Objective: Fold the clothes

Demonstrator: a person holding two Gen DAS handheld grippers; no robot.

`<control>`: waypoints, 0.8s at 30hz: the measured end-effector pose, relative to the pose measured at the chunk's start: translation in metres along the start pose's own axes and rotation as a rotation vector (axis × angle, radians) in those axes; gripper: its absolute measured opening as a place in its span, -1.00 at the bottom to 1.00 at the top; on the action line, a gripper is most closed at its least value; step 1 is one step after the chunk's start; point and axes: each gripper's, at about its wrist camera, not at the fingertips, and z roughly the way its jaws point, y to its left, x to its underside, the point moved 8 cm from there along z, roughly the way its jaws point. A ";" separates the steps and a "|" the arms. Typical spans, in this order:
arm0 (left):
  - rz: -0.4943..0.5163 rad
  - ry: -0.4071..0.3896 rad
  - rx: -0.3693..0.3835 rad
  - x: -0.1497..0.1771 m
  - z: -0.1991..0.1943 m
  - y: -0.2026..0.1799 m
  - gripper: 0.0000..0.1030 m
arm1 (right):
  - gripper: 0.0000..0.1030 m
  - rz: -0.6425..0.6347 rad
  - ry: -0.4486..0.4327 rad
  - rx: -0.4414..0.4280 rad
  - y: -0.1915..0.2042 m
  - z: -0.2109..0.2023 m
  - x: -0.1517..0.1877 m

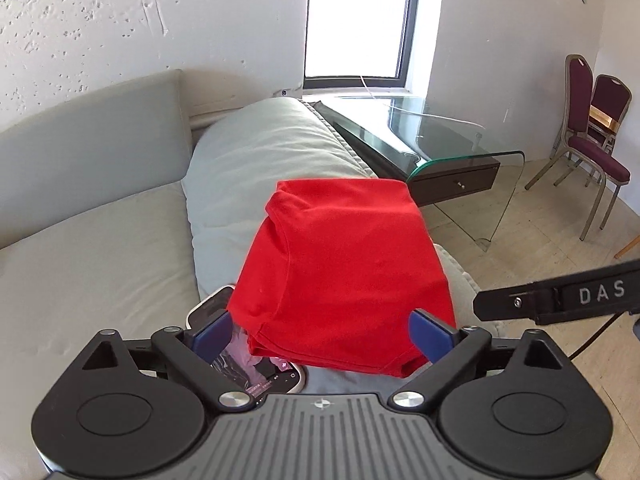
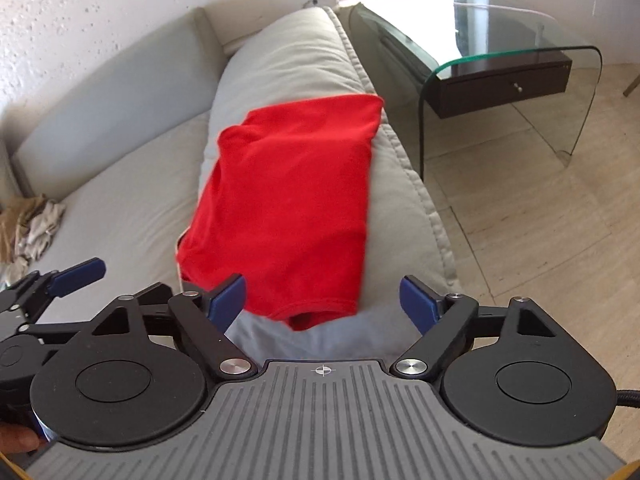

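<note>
Left gripper (image 1: 322, 336) and right gripper (image 2: 322, 300), both spread and empty, face the folded red shirt (image 1: 340, 272) on the sofa's rounded cushion (image 1: 256, 152), where a nudge could slide it floorward.

Both wrist cameras looked forward and down along their own blue-tipped fingers, close above the folded red shirt (image 1: 344, 276) on the grey cushion (image 1: 260, 148). They shared the shirt, the sofa and the glass table (image 2: 500, 40) at one o'clock (the right view sat lower).
</note>
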 end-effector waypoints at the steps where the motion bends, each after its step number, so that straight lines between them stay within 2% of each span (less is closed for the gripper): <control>1: 0.004 -0.001 -0.001 -0.002 -0.004 0.000 0.91 | 0.68 -0.009 -0.003 0.010 0.002 -0.007 0.001; 4: -0.007 -0.002 0.017 -0.005 -0.016 -0.001 0.97 | 0.73 -0.035 -0.013 0.039 0.009 -0.030 0.003; 8: -0.074 0.025 0.069 -0.006 -0.026 0.000 0.98 | 0.75 -0.070 -0.026 0.078 0.018 -0.060 0.007; 14: -0.111 0.027 0.026 -0.012 -0.038 -0.001 0.98 | 0.82 -0.123 -0.042 0.136 0.032 -0.103 0.012; 19: -0.124 0.058 0.058 -0.013 -0.044 -0.005 0.98 | 0.82 -0.158 -0.018 0.152 0.038 -0.112 0.021; 24: -0.092 0.083 0.087 -0.008 -0.050 -0.014 0.97 | 0.83 -0.159 0.007 0.139 0.044 -0.111 0.030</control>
